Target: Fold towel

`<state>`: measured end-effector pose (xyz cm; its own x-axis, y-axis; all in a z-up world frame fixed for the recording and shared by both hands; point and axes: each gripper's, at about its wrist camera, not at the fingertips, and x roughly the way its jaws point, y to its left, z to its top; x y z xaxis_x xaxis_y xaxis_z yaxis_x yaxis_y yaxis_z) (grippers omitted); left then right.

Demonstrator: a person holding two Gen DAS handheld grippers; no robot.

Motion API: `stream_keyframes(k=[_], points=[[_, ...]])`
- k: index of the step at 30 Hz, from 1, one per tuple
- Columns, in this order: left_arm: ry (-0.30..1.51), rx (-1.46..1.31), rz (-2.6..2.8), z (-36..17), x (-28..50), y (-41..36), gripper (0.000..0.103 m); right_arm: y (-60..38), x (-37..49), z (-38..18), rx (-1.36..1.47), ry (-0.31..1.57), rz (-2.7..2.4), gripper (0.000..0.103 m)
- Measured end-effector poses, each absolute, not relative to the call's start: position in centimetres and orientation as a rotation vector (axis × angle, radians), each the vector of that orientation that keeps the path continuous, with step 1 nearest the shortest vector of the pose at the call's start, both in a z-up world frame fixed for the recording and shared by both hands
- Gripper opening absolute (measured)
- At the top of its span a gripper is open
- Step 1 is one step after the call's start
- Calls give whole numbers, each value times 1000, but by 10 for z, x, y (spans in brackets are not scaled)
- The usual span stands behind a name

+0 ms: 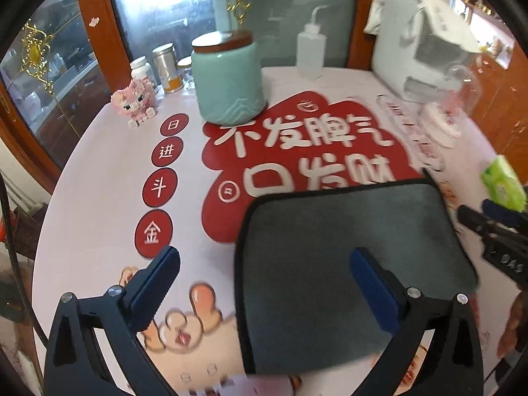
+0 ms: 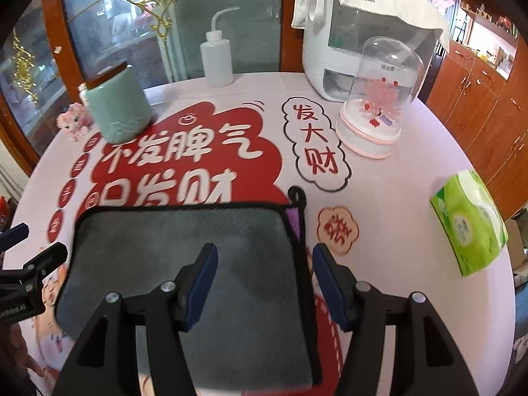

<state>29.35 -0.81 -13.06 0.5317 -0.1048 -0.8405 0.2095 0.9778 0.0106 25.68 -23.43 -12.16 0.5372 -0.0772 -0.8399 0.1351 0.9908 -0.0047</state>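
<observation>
A grey towel point(image 1: 349, 250) with black edging lies flat and folded on the round table, near its front edge; it also shows in the right wrist view point(image 2: 184, 254). A purple layer and a black hanging loop point(image 2: 297, 194) peek out at its right edge. My left gripper point(image 1: 264, 264) is open and empty, straddling the towel's left edge from above. My right gripper point(image 2: 264, 260) is open and empty, straddling the towel's right edge. Each gripper shows at the side of the other's view: the right one point(image 1: 488, 227), the left one point(image 2: 33, 257).
The table point(image 1: 109, 165) has a white cloth with red Chinese lettering. On it stand a teal jar point(image 1: 227, 79), a squeeze bottle point(image 2: 216, 56), a white appliance point(image 2: 333, 43), a glass dome ornament point(image 2: 376, 105), a green tissue pack point(image 2: 468, 224), a pink toy point(image 1: 135, 102) and small jars.
</observation>
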Motion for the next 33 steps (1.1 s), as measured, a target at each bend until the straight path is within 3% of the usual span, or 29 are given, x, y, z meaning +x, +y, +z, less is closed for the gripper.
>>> stream_keyframes(k=[9,17,33], points=[[951,86,-197,-83,211,-1,102,-217,177,-81,89,988,-61,61],[936,22,-191,-52,145,14,102,-208,113,-46,95,961,0,69],[911,-33,-178,0,50,20,102,-186,27,6,57,895,47,70]])
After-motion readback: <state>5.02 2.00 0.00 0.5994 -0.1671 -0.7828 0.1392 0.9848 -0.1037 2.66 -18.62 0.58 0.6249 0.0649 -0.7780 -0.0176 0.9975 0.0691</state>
